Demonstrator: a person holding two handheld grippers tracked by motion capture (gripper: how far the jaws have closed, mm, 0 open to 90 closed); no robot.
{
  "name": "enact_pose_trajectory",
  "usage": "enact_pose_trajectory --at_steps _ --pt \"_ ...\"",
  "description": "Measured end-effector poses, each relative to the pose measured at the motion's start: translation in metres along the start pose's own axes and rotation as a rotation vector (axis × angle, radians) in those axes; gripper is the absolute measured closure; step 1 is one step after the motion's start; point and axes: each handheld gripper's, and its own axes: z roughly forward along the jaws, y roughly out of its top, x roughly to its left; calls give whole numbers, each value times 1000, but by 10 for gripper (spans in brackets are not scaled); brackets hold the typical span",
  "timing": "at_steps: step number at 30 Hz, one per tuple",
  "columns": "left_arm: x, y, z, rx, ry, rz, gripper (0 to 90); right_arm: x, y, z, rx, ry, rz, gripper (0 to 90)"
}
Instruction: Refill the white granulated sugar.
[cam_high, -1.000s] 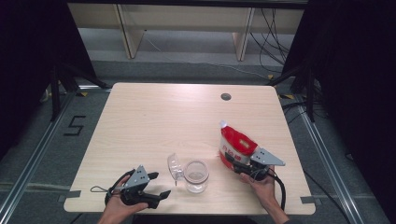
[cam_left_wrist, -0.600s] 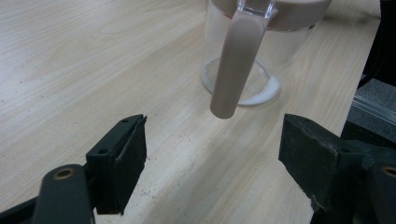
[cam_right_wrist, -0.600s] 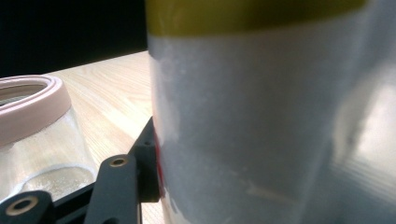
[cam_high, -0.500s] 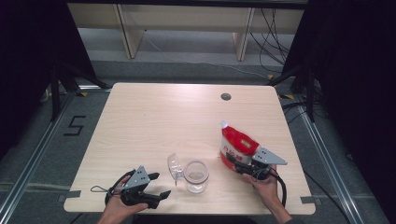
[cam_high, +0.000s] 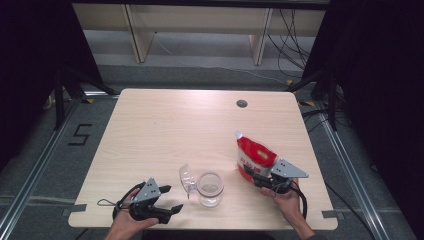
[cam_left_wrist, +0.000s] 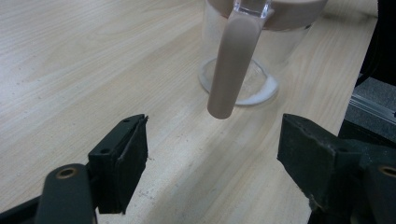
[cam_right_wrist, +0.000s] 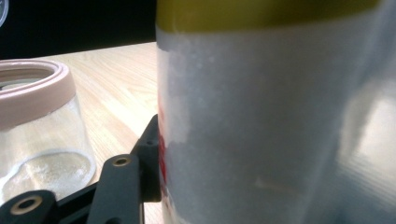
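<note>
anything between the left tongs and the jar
Bare tabletop. In the left gripper view the open left tongs face the glass jar, its hanging lid latch nearest them.

**Open tabletop above, crowded lower edge**

The table lies bare across the upper and middle of the high view, giving wide passage there. Along the lower edge stand the obstacles: a glass jar at lower centre with its hinged lid swung open to its left, and a red pouch at lower right. A narrow lane runs between jar and pouch. At lower left, bare wood separates the left gripper from the lid.
</note>
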Motion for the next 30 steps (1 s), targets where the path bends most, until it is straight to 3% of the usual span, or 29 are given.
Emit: enact_pose_trajectory --at_steps 3,4,5,6,8,11,13,14,17,22,28,30 --pt "1 0 -1 9 6 12 235 2 1 -2 -29 -2 -19 480" --pt "1 0 -1 13 8 15 236 2 2 -3 -9 2 -32 480" --pt "2 0 -1 17 9 19 235 1 2 -2 -23 -22 -61 481" --pt "0 0 0 0 0 1 235 2 2 -3 -17 -15 -62 481" --pt "0 0 0 -3 0 3 235 4 5 -5 -10 -25 -101 482" --pt "3 0 -1 20 11 28 235 8 9 -8 -16 -15 -116 484" --pt "2 0 0 12 9 17 235 11 12 -10 -16 -29 -156 484" --pt "1 0 0 7 5 12 235 13 13 -11 -17 -23 -145 484" --pt "2 0 0 8 3 13 235 17 18 -17 -8 -34 -192 485" --pt "2 0 0 6 2 12 235 24 27 -23 -19 -64 -326 486" --pt "0 0 1 2 4 -2 235 34 30 -30 59 -79 -444 487" --pt "0 0 1 1 8 -2 234 34 30 -32 65 -75 -454 487"
